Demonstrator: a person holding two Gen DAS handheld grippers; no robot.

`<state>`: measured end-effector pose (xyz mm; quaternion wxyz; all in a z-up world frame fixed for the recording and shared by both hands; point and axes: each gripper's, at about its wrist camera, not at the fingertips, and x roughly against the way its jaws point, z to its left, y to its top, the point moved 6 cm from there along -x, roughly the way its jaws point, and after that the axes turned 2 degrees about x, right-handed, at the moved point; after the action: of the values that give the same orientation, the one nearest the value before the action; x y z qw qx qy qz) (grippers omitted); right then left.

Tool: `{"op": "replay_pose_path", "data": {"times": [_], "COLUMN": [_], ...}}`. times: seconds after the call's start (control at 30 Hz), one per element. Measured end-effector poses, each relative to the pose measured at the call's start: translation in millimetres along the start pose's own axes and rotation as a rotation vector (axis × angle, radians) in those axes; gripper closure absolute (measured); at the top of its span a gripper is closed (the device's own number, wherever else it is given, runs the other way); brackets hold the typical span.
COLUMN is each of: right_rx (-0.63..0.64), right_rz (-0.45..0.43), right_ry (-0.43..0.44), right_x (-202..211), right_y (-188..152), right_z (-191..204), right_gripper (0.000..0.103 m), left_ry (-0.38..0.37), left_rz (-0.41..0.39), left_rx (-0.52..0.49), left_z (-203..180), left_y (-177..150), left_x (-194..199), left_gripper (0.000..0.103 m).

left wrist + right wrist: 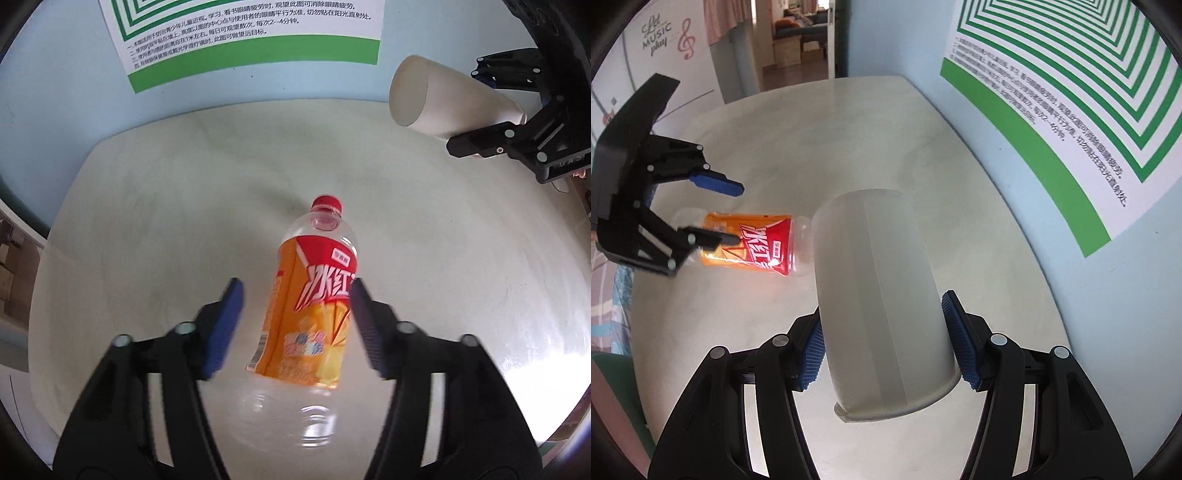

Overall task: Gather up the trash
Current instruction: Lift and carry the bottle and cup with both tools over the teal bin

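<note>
**Bottle between open fingers, cup held**

Here the bottle (314, 306) lies at frame centre on the table (147, 206), between the left gripper's (295, 325) spread blue pads, red cap pointing away; whether a pad touches it is unclear. It is clear plastic with an orange-red label. In the right wrist view the right gripper (882, 339) clamps a white paper cup (879, 295), base towards the camera. The tabletop is pale and glossy. A green-striped poster (1071, 110) hangs upper right on a light blue wall.
</note>
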<state>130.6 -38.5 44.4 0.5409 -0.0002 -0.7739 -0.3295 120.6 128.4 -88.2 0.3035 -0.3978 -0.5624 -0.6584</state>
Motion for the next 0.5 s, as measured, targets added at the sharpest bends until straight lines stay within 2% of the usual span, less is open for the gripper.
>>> {"op": "replay_pose_path", "data": {"times": [0.1, 0.2, 0.27, 0.43, 0.47, 0.5], "right_rx": [-0.01, -0.062, -0.087, -0.138, -0.149, -0.159], "right_rz": [0.027, 0.039, 0.045, 0.06, 0.065, 0.072], "right_ry": [0.001, 0.014, 0.021, 0.031, 0.035, 0.042], "right_x": [-6.0, -9.1, -12.4, -16.7, -18.1, -19.4], "right_y": [-3.9, -9.9, -14.9, -29.1, -31.3, -34.4], "right_z": [7.1, 11.5, 11.1, 15.8, 17.9, 20.0], "right_gripper": [0.044, 0.044, 0.044, 0.044, 0.044, 0.044], "left_ry": [-0.057, 0.001, -0.015, -0.025, -0.026, -0.027], "left_rz": [0.038, 0.098, 0.141, 0.18, 0.19, 0.194], "left_rx": [0.018, -0.027, -0.033, -0.049, -0.049, -0.053], "left_z": [0.0, 4.4, 5.8, 8.4, 9.5, 9.7], "left_y": [-11.4, -21.2, -30.3, -39.2, -41.1, -42.6], "left_x": [-12.3, -34.3, -45.4, -54.5, -56.1, -56.6], "left_gripper": [0.031, 0.031, 0.031, 0.032, 0.033, 0.038]}}
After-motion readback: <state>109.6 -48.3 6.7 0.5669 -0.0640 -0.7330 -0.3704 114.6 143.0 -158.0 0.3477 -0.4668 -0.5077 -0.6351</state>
